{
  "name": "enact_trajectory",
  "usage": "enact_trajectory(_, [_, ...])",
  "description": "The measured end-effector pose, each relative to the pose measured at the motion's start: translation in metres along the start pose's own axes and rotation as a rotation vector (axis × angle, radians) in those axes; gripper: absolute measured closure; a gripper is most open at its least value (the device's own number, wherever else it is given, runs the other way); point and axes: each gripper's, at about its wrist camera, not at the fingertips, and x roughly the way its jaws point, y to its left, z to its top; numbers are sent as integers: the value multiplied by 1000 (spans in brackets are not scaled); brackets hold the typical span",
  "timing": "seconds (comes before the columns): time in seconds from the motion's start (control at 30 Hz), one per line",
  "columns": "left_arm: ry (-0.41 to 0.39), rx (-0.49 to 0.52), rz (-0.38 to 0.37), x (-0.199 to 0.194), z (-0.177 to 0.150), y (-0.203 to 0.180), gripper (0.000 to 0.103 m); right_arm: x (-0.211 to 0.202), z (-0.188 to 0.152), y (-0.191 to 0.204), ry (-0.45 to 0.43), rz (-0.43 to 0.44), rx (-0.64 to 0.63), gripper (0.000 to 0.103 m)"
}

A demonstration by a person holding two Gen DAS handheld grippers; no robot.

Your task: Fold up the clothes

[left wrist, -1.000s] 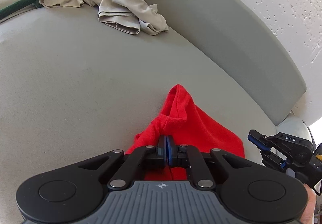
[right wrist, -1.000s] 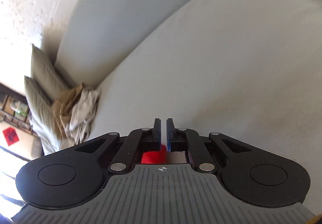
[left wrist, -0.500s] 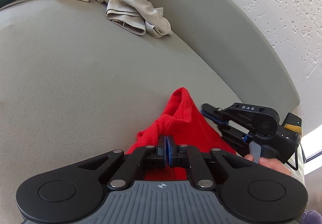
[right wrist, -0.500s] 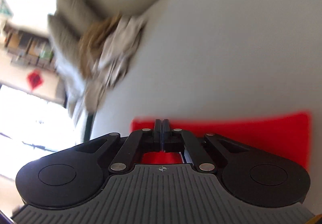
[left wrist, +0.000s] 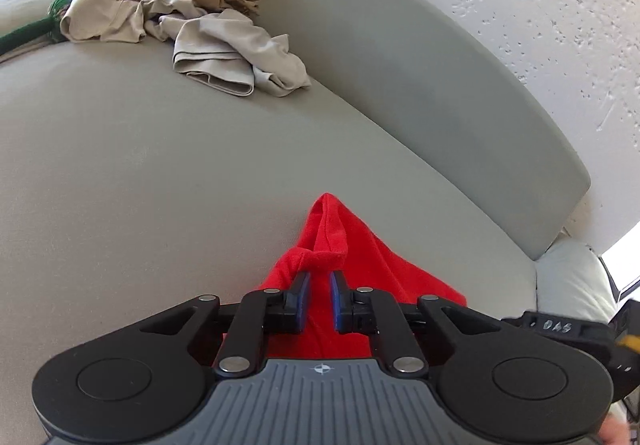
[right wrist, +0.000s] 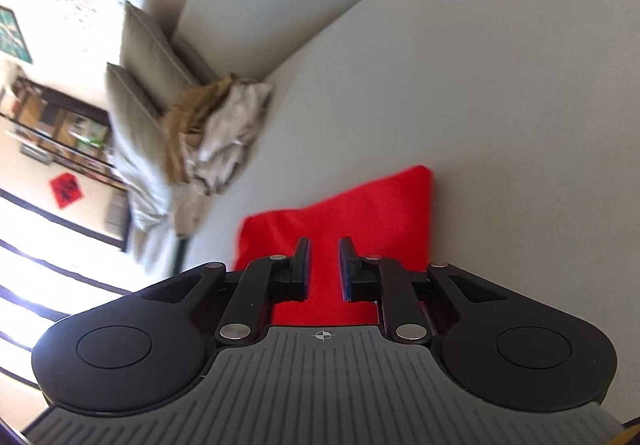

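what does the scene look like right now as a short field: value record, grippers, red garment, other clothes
surface: grey sofa seat
red garment: lying on the seat near the backrest, one corner bunched up
left gripper: open, fingers on either side of a red fold, not clamping it
right gripper: open, over the red garment, nothing held
unfolded pile: beige and tan clothes heaped at the far end of the seat
cushions: behind the pile
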Motion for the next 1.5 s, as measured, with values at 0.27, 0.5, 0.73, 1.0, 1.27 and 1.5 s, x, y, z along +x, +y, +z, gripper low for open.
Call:
enact_trajectory(0.27, [-16, 67, -21, -66, -18, -57, 77, -96, -37, 18, -146, -163, -62, 81])
enact_trajectory(0.5, [150, 276, 245, -85, -73, -96, 62, -114, -120, 79, 37, -201, -350, 55])
enact_trajectory(0.73, [178, 350, 324, -119, -98, -103, 59, -142, -176, 77, 161, -321, -430, 46])
enact_trajectory(1.0, [72, 475, 342, -160, -103, -151, 38, -195, -185, 89, 71, -301, -405, 26])
enact_trajectory(1.27, [18, 516, 362, -180, -108, -177, 35, -219, -189, 104, 8, -323, -457, 20])
enact_trajectory(1.5, [122, 450, 263, -172, -109, -178, 34, -227, -193, 98, 21, -327, -445, 20])
